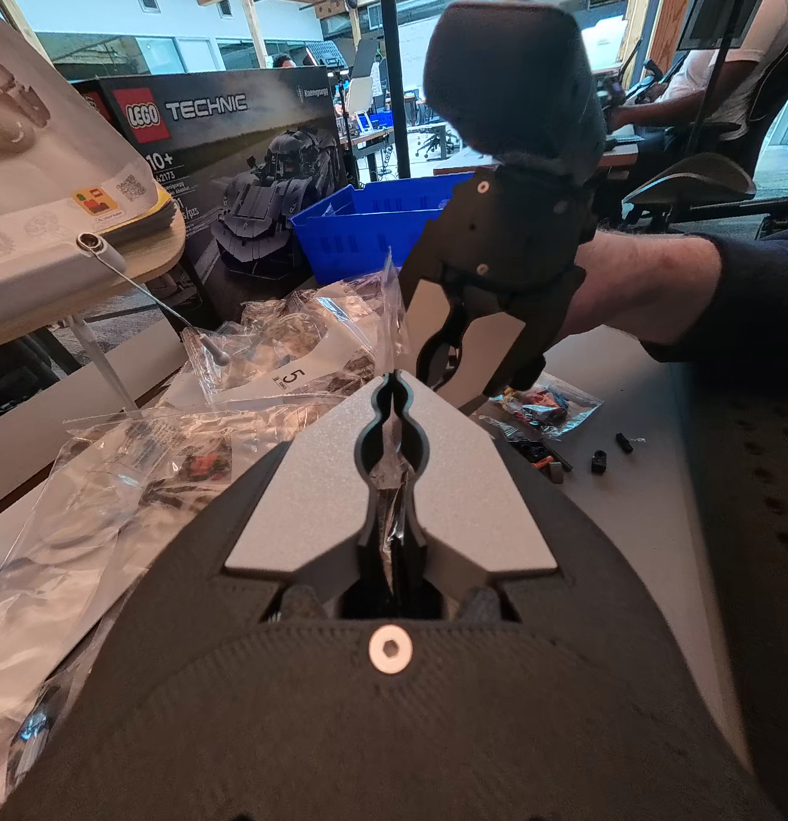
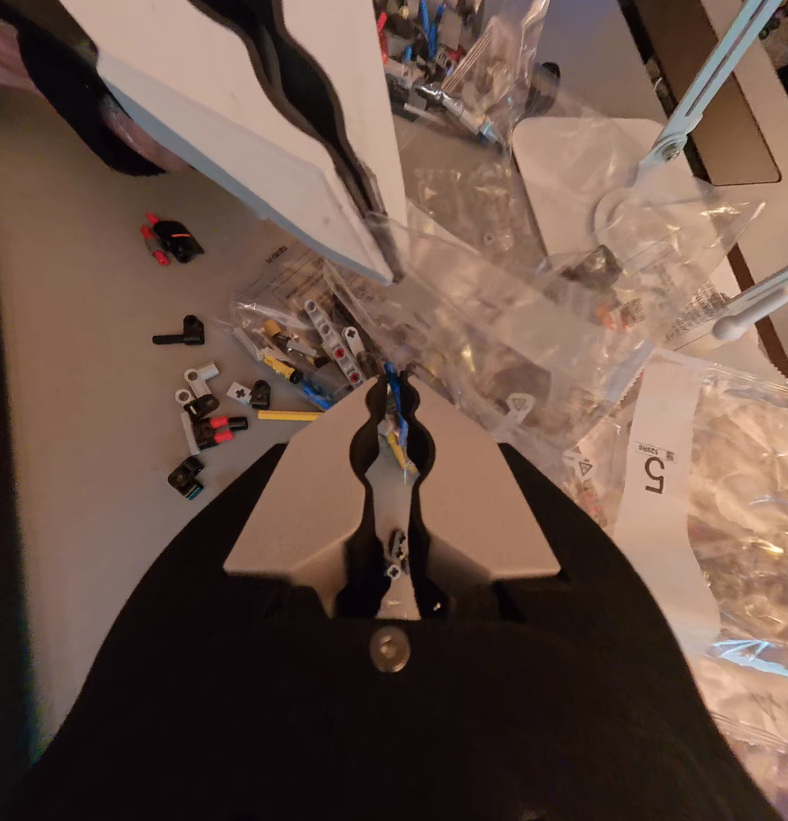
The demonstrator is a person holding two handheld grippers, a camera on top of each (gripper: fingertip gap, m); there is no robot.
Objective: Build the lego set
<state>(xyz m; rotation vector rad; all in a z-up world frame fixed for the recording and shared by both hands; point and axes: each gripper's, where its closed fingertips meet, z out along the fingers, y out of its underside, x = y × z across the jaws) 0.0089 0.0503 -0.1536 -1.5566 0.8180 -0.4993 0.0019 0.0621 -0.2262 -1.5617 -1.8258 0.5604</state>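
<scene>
left hand-held gripper (image 1: 394, 377) pinching clear plastic bag (image 1: 394, 311); right hand-held gripper (image 2: 394, 382) pressed onto small parts bag (image 2: 303, 337) on counter (image 2: 94, 355)

left gripper (image 1: 393, 377): jaws pinched together; right gripper (image 2: 394, 377): jaws nearly together, pointing down

Two black printed grippers with grey fingers

Left gripper (image 1: 394, 377) and right gripper (image 2: 394, 382) share woven-textured black bodies, pale grey wedge fingers (image 1: 321, 484) lined with wavy black pads, and one silver hex screw (image 1: 390, 649). A dark sleeve (image 1: 747, 293) covers the forearm.
</scene>
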